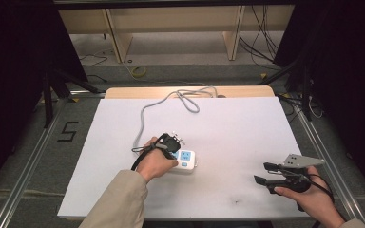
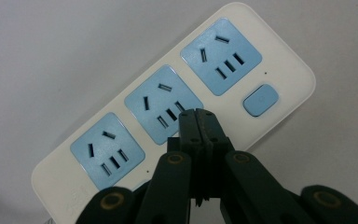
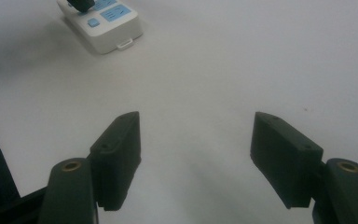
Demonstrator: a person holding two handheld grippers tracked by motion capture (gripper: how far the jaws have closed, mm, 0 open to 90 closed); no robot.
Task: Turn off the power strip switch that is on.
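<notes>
A white power strip (image 1: pixel 186 160) with three light-blue sockets and a blue switch lies near the middle of the white table. Its grey cable (image 1: pixel 145 118) runs to the table's far edge. My left gripper (image 1: pixel 172 142) hovers right over the strip (image 2: pixel 177 98), pointing down at it. In the left gripper view its jaws are pressed together with nothing between them, the tips (image 2: pixel 197 116) just over the middle socket (image 2: pixel 163 103). My right gripper (image 1: pixel 262 173) rests low at the right front, jaws wide apart and empty (image 3: pixel 196 158). The strip (image 3: pixel 103 25) shows far off in the right gripper view.
The white table sheet (image 1: pixel 228 128) is bare between the strip and my right gripper. A metal frame rail (image 1: pixel 321 152) runs along the table's right side, another along the left (image 1: pixel 33 161). Loose cables and wooden shelving (image 1: pixel 171 28) lie beyond the far edge.
</notes>
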